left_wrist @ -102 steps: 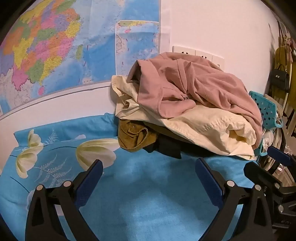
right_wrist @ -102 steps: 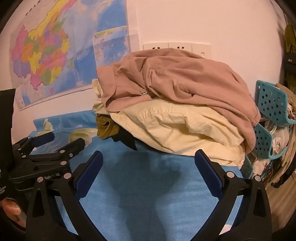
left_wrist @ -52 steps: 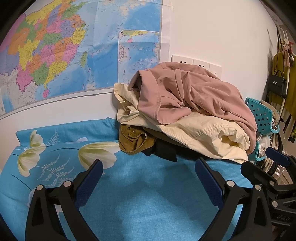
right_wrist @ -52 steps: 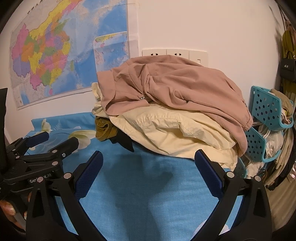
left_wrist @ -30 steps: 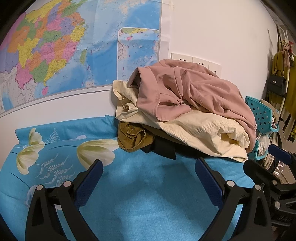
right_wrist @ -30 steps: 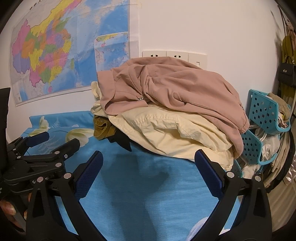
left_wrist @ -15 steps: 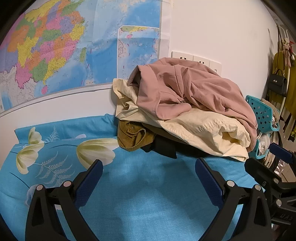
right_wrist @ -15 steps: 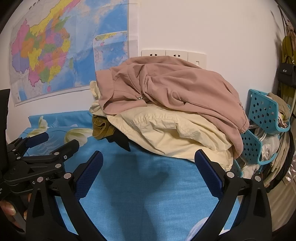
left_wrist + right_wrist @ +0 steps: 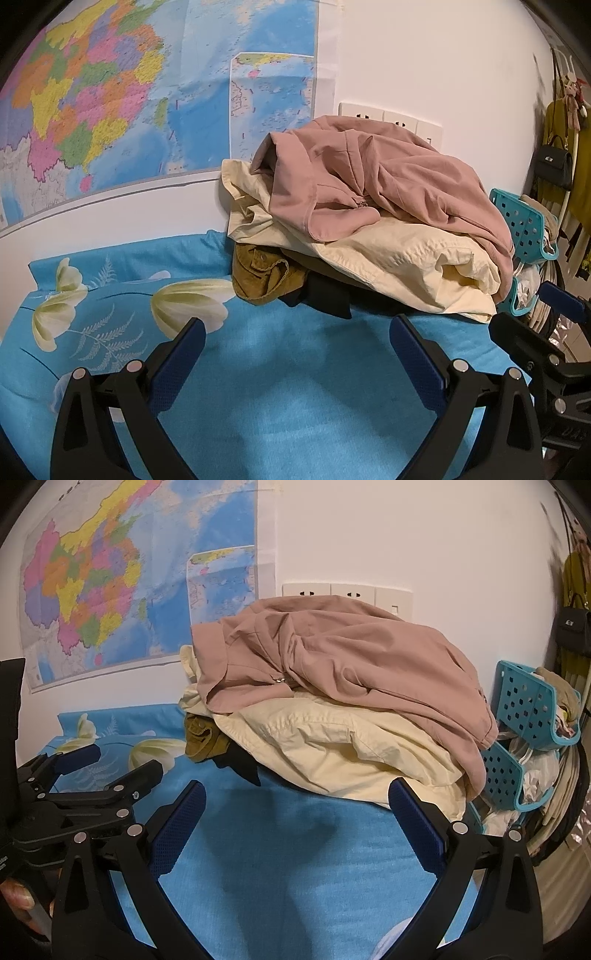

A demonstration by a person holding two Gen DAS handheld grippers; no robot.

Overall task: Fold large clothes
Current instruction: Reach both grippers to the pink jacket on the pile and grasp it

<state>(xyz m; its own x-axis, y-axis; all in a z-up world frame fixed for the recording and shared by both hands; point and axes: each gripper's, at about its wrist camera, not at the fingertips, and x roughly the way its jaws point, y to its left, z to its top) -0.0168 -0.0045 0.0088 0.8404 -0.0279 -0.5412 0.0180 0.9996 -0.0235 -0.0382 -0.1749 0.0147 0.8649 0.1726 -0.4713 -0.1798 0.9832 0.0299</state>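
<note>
— Where are you in the job?

— At the very start, I judge. Nothing is folded yet. My left gripper (image 9: pixel 293 341) and my right gripper (image 9: pixel 293 805) both hang over the bare blue bedsheet (image 9: pixel 295 387), jaws spread wide, holding nothing.

— And the clothes?

— Heaped against the wall, ahead of both claws and apart from them. A dusty-pink jacket (image 9: pixel 351 657) with a metal zip lies on top, a cream garment (image 9: pixel 343 753) under it, then an olive-brown piece (image 9: pixel 262 273) and something black (image 9: pixel 325 295) poking out at the bottom left.

— Which one do you take first?

— The pink jacket, I think, since it lies loose on top. The next move calls for reaching forward and up, closing one claw on its near hem or collar, and drawing it down onto the open sheet to spread it flat.

— Any catch?

— It drapes over the cream layer, so a deep bite could drag both. The teal baskets (image 9: pixel 532 705) sit just right of the pile
</note>
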